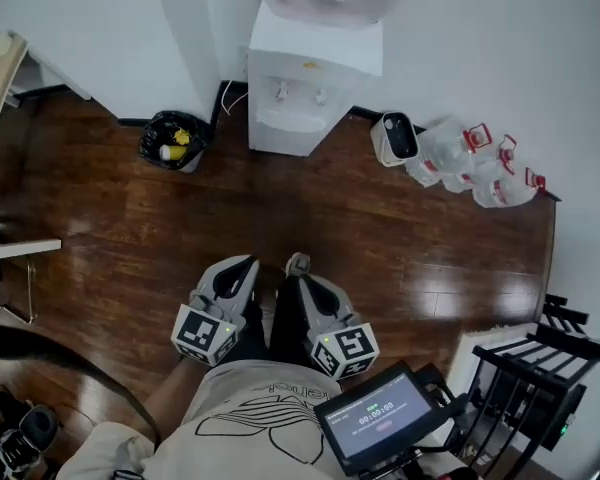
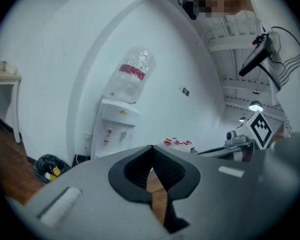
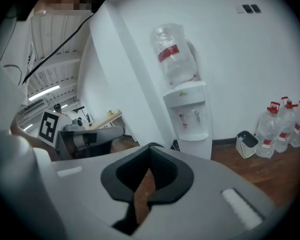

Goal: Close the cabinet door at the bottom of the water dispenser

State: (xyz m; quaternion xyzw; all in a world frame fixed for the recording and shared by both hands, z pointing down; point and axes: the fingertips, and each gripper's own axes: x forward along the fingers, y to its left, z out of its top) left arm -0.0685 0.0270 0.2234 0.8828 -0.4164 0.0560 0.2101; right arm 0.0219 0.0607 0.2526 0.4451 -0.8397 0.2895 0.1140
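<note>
The white water dispenser [image 1: 315, 88] stands against the far wall with a clear bottle on top. It also shows in the left gripper view [image 2: 115, 126] and the right gripper view [image 3: 190, 116]. Its bottom cabinet door is hidden in every view: foreshortened from above and behind the jaws in both gripper views. My left gripper [image 1: 238, 268] [image 2: 151, 150] and right gripper [image 1: 300, 268] [image 3: 150, 148] are held side by side close to my body, well short of the dispenser. Both are shut, with nothing between the jaws.
A black bin bag [image 1: 173, 140] sits left of the dispenser. To its right are a small white bin [image 1: 395, 138] and several water jugs [image 1: 475, 163]. A black rack [image 1: 540, 368] and a screen [image 1: 380, 423] are at my right, a table [image 1: 0, 78] at far left.
</note>
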